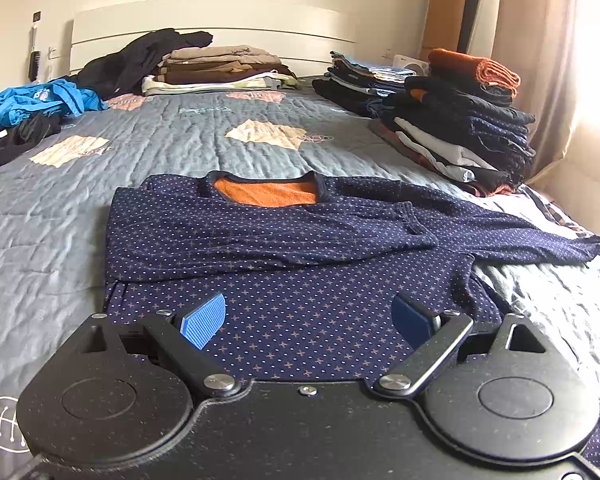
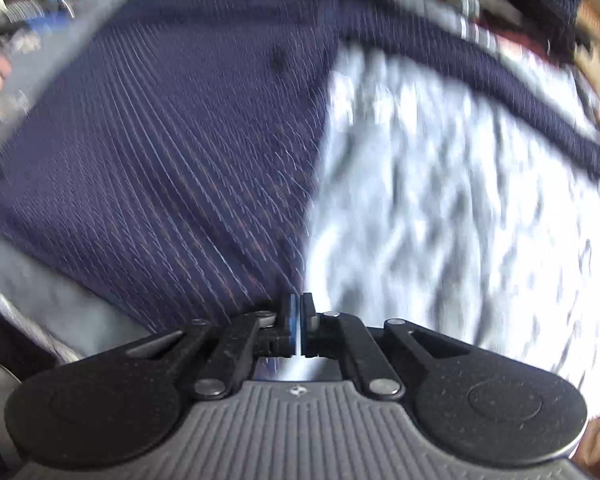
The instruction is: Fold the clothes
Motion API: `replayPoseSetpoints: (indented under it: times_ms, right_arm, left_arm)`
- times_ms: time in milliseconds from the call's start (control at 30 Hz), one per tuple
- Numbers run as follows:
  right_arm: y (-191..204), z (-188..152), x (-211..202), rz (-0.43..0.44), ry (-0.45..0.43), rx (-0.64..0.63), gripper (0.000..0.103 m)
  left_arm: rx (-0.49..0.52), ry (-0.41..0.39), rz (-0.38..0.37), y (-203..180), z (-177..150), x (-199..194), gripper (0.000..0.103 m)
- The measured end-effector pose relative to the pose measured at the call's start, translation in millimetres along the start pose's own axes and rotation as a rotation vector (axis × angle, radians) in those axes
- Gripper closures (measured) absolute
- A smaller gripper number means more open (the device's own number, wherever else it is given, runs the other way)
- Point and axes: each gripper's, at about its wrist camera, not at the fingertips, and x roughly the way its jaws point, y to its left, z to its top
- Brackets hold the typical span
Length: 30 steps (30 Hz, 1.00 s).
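Navy dotted sweater (image 1: pixel 284 248) flat on grey quilted bed (image 1: pixel 60 216), left gripper (image 1: pixel 308 320) wide open and empty near its hem, right gripper (image 2: pixel 299 312) pressed shut, any hold unclear through blur, no legible writing.

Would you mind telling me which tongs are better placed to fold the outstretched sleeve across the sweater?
Probably the right tongs: shut at the sweater's right edge, nearer the sleeve. The left tongs hover open over the hem.
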Motion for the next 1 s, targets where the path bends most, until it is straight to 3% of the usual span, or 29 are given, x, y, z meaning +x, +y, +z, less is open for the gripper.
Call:
replayPoseSetpoints:
  times_ms: [67, 267, 367, 400, 533, 767, 833, 1000]
  right_arm:
    - [-3, -3, 5, -0.005, 0.015, 0.025, 0.101]
    - [0, 13, -33, 0.034, -0.162, 0.075, 0.091]
    - [19, 24, -39, 0.103, -0.222, 0.045, 0.065]
    - [26, 27, -32, 0.111, -0.207, 0.020, 0.059]
    - [47, 29, 4, 0.083, -0.082, -0.076, 0.058]
    - [32, 42, 2, 0.077, -0.038, -0.088, 0.056]
    - [9, 54, -11, 0.112, -0.118, 0.011, 0.050]
    - [-81, 84, -30, 0.153, -0.422, 0.409, 0.036]
  left_arm:
    - [0.000, -0.002, -0.002, 0, 0, -1, 0.013]
    - [-0.003, -0.002, 0.000, -1, -1, -2, 0.013]
    - [0.007, 0.003, -0.001, -4, -2, -2, 0.013]
    - [0.010, 0.004, -0.001, -4, -2, -2, 0.013]
    - [0.013, 0.004, -0.003, -2, -4, -5, 0.012]
    - [-0.010, 0.009, -0.011, 2, -4, -4, 0.012]
    - [-0.012, 0.008, -0.016, 1, -4, -3, 0.012]
    - [-0.017, 0.000, -0.035, -4, -4, 2, 0.012]
